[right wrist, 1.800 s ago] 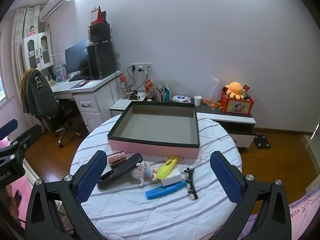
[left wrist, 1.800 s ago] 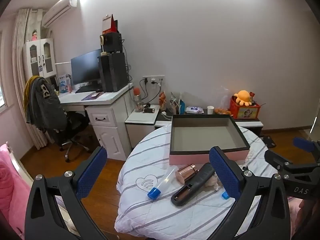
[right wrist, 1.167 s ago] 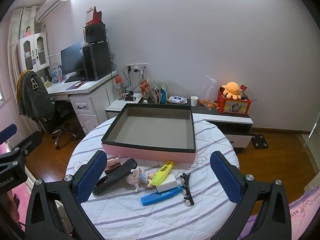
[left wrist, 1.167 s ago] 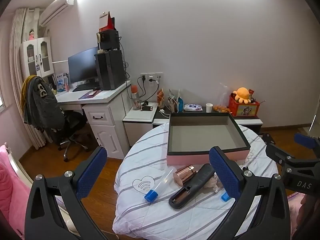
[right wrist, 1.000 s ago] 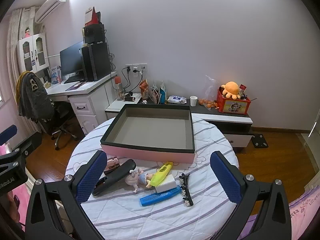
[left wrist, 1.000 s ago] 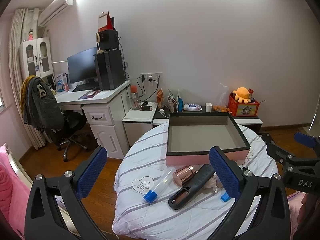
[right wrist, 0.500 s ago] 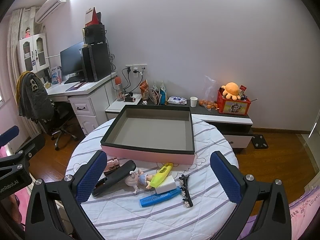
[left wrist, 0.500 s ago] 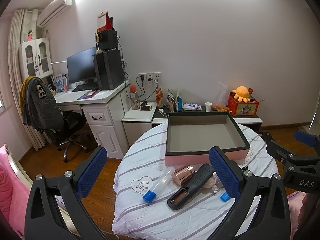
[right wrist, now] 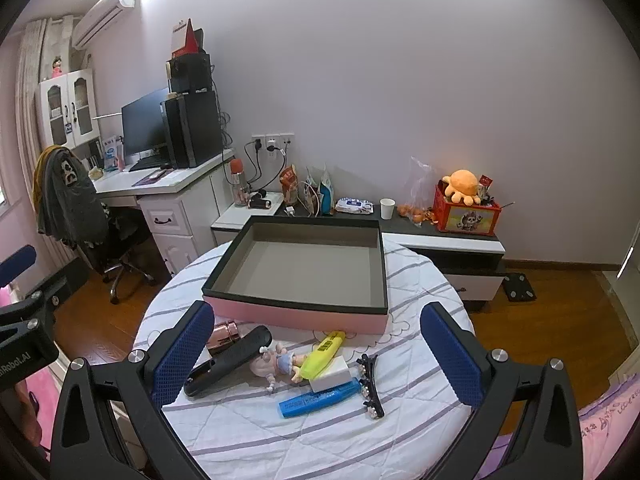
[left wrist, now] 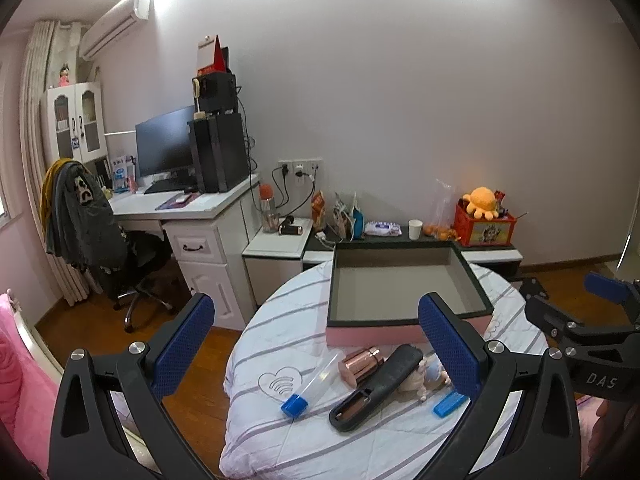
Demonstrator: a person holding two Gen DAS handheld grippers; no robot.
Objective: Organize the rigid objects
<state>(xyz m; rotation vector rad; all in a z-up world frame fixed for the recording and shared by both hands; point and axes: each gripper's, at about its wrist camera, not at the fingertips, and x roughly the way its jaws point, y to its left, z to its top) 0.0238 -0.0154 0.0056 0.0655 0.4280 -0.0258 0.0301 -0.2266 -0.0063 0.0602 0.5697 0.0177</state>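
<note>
Small rigid objects, among them a yellow highlighter pen [right wrist: 323, 352], are scattered on the striped round table [right wrist: 420, 280] before an empty pink-sided tray [right wrist: 296, 312]; both tongs, left gripper [left wrist: 316, 344] and right gripper [right wrist: 316, 352], are held wide apart, unloaded. One exposed piece is best approached squarely.

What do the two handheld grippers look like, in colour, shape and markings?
Both are alike: the left gripper and the right gripper have black angular frames with triangular cut-outs and silver bolts. Their fingers carry blue pads with a fine grid texture. White lettering reading "DAS" marks the right gripper's body as seen from the left wrist view. No cables or sleeves show.
</note>
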